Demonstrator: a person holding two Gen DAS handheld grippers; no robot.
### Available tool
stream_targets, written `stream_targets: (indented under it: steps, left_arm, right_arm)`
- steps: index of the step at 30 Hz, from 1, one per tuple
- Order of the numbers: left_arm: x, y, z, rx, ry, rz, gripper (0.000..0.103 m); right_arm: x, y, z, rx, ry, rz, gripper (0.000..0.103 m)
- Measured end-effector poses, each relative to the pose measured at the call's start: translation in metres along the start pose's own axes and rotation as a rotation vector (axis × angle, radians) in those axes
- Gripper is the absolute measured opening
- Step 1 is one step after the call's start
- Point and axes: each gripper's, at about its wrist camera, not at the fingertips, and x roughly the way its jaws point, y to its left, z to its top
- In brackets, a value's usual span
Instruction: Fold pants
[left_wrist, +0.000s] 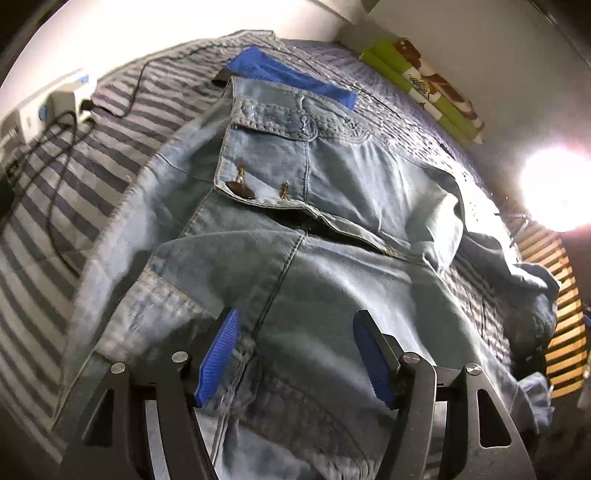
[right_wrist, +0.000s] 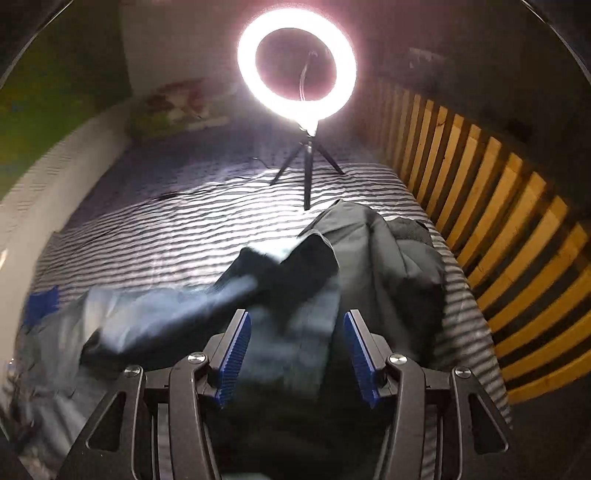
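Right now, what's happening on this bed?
A person is folding light blue jeans on a striped bedsheet, using a handheld tool in each hand. The left tool hangs open over the denim near a seam. The right tool is open too, above darker crumpled cloth, with a ring light glaring beyond.

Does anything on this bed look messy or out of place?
Yes. The jeans aren't flat: the fly flap gapes open below the button. A dark garment lies bunched near the wooden slats, and black cables trail over the striped sheet.
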Motion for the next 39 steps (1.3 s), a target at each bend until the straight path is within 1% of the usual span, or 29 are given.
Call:
stream_targets:
  steps: [2, 4, 6, 8, 10, 11, 12, 14, 15, 17, 19, 20, 23, 24, 25, 26, 27, 28, 29, 30, 31, 32, 34, 35, 36, 39]
  left_arm:
    - [-0.014, -0.004, -0.005, 0.014, -0.014, 0.005, 0.067]
    - [-0.032, -0.003, -0.011, 0.016, -0.039, 0.015, 0.067]
    - [-0.049, 0.004, -0.017, 0.015, -0.056, 0.034, 0.067]
    - [-0.06, 0.017, -0.02, -0.001, -0.059, 0.07, 0.068]
    - [-0.068, 0.035, -0.025, -0.037, -0.04, 0.098, 0.074]
    - [-0.071, 0.044, -0.028, -0.053, -0.031, 0.099, 0.08]
    - [-0.071, 0.053, -0.03, -0.066, -0.018, 0.107, 0.082]
    - [-0.067, 0.065, -0.034, -0.09, 0.008, 0.127, 0.082]
    - [-0.063, 0.07, -0.036, -0.101, 0.026, 0.128, 0.082]
    - [-0.057, 0.076, -0.041, -0.109, 0.055, 0.142, 0.084]
    - [-0.055, 0.079, -0.043, -0.104, 0.052, 0.188, 0.085]
    - [-0.057, 0.081, -0.044, -0.11, 0.045, 0.206, 0.085]
    - [-0.068, 0.093, -0.046, -0.156, -0.009, 0.256, 0.085]
    - [-0.071, 0.099, -0.047, -0.17, -0.022, 0.264, 0.086]
    - [-0.071, 0.105, -0.047, -0.19, -0.016, 0.264, 0.086]
    - [-0.067, 0.109, -0.048, -0.205, 0.003, 0.245, 0.086]
    - [-0.064, 0.11, -0.049, -0.208, 0.017, 0.218, 0.083]
    - [-0.062, 0.108, -0.049, -0.193, 0.025, 0.199, 0.076]
    - [-0.059, 0.104, -0.05, -0.164, 0.037, 0.198, 0.05]
    - [-0.057, 0.099, -0.049, -0.141, 0.05, 0.21, 0.031]
    - [-0.058, 0.094, -0.048, -0.129, 0.041, 0.223, 0.022]
    - [-0.061, 0.091, -0.046, -0.128, 0.03, 0.215, 0.009]
    - [-0.075, 0.088, -0.04, -0.132, -0.011, 0.204, 0.008]
    - [-0.083, 0.087, -0.037, -0.14, -0.029, 0.182, 0.008]
    - [-0.095, 0.089, -0.032, -0.154, -0.053, 0.141, 0.007]
    - [-0.122, 0.092, -0.018, -0.168, -0.103, 0.099, 0.007]
  right_arm:
    - [-0.026, -0.008, -0.026, -0.032, -0.005, 0.028, 0.048]
    - [-0.044, -0.011, -0.059, -0.065, 0.011, 0.073, 0.048]
    - [-0.057, -0.007, -0.101, -0.129, 0.03, 0.133, 0.049]
    - [-0.061, 0.006, -0.14, -0.213, 0.068, 0.179, 0.05]
    - [-0.06, 0.025, -0.177, -0.312, 0.096, 0.215, 0.055]
    - [-0.059, 0.037, -0.194, -0.363, 0.109, 0.229, 0.057]
    - [-0.057, 0.047, -0.21, -0.411, 0.121, 0.242, 0.058]
    - [-0.051, 0.07, -0.238, -0.518, 0.146, 0.238, 0.058]
    - [-0.049, 0.078, -0.245, -0.556, 0.154, 0.235, 0.059]
    - [-0.043, 0.095, -0.261, -0.65, 0.165, 0.201, 0.059]
    - [-0.035, 0.11, -0.273, -0.76, 0.154, 0.122, 0.06]
    - [-0.031, 0.115, -0.278, -0.804, 0.145, 0.084, 0.061]
    - [-0.016, 0.123, -0.286, -0.93, 0.116, -0.09, 0.061]
    - [-0.012, 0.124, -0.286, -0.952, 0.119, -0.115, 0.06]
    - [-0.006, 0.124, -0.286, -0.961, 0.139, -0.126, 0.058]
    - [-0.003, 0.125, -0.283, -0.961, 0.157, -0.124, 0.043]
    - [0.0, 0.126, -0.281, -0.956, 0.179, -0.109, 0.028]
    - [0.001, 0.127, -0.279, -0.952, 0.192, -0.099, 0.021]
    - [0.0, 0.13, -0.278, -0.953, 0.196, -0.094, 0.011]
    - [-0.004, 0.135, -0.275, -0.962, 0.189, -0.098, 0.007]
    - [-0.008, 0.138, -0.272, -0.972, 0.178, -0.104, 0.007]
    - [-0.014, 0.141, -0.267, -0.977, 0.166, -0.103, 0.006]
    - [-0.032, 0.145, -0.244, -0.944, 0.14, -0.077, 0.005]
    - [-0.039, 0.146, -0.233, -0.927, 0.129, -0.062, 0.005]
    - [-0.051, 0.147, -0.217, -0.899, 0.109, -0.039, 0.005]
    - [-0.085, 0.156, -0.176, -0.837, 0.046, 0.034, 0.005]
